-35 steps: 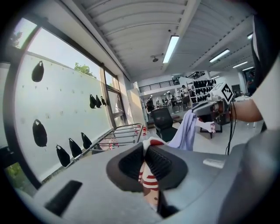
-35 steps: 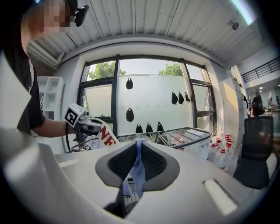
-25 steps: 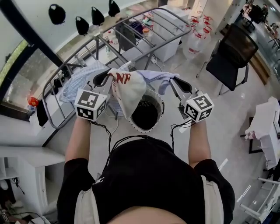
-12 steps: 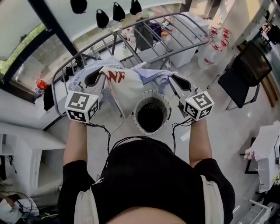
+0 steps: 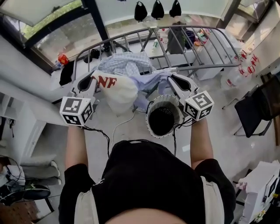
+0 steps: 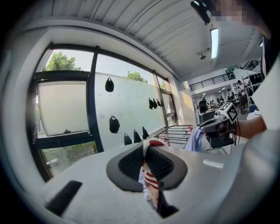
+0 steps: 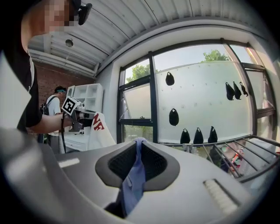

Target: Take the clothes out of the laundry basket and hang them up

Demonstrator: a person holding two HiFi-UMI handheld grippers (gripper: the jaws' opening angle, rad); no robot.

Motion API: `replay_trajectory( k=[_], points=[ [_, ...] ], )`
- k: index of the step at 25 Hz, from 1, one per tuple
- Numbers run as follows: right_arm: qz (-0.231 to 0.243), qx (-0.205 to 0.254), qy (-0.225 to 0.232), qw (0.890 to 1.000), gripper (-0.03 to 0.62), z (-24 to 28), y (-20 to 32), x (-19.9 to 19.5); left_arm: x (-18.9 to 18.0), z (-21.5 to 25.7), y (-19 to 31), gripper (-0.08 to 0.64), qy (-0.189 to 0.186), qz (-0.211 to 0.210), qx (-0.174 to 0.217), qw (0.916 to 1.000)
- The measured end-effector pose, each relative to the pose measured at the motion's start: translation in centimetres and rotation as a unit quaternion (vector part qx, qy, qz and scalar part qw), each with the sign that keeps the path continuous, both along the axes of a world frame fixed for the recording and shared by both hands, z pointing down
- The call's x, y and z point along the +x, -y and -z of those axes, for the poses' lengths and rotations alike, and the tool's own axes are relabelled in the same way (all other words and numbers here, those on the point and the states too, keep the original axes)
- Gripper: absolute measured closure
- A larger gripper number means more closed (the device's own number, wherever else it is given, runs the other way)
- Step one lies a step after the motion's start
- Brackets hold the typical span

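Observation:
I hold one garment stretched between both grippers above the floor. Its white part with red letters (image 5: 114,89) hangs from my left gripper (image 5: 90,82), which is shut on a white-and-red fold (image 6: 150,174). Its lavender part (image 5: 152,82) runs to my right gripper (image 5: 174,79), shut on a lavender fold (image 7: 133,179). The round white laundry basket (image 5: 152,105) stands below, between my hands, its inside dark. The metal drying rack (image 5: 192,65) stretches just beyond the garment, with a blue checked cloth (image 5: 126,64) draped on it.
Dark clothes hang on the rack's far side (image 5: 176,41) and at its left end (image 5: 66,72). Black clips (image 5: 157,9) hang on the window. Bottles (image 5: 249,66) and a black chair (image 5: 257,109) stand to the right, a white shelf (image 5: 19,127) to the left.
The view has swung left toward the window and rack. Both grippers, still holding the garment, now sit closer to the rack, and the basket lies more under the right hand.

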State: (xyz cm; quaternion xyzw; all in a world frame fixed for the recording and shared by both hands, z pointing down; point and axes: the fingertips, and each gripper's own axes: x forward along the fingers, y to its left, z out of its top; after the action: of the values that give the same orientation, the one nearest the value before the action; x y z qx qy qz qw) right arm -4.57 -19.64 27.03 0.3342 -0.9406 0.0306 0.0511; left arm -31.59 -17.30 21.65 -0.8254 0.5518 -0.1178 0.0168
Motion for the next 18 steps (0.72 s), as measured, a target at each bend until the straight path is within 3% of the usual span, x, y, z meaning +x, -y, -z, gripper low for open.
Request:
replay_trajectory(
  k=[8, 18],
  points=[
    [0.081, 0.003, -0.013, 0.997, 0.543, -0.1, 2.1, -11.6, -12.3, -0.5, -1.7, 0.548, -0.010, 0.102, 0.000, 0.9947],
    [0.069, 0.006, -0.003, 0.998, 0.543, 0.9, 8.0, -23.3, -25.5, 1.0, 2.6, 0.548, -0.005, 0.144, 0.010, 0.9896]
  ],
)
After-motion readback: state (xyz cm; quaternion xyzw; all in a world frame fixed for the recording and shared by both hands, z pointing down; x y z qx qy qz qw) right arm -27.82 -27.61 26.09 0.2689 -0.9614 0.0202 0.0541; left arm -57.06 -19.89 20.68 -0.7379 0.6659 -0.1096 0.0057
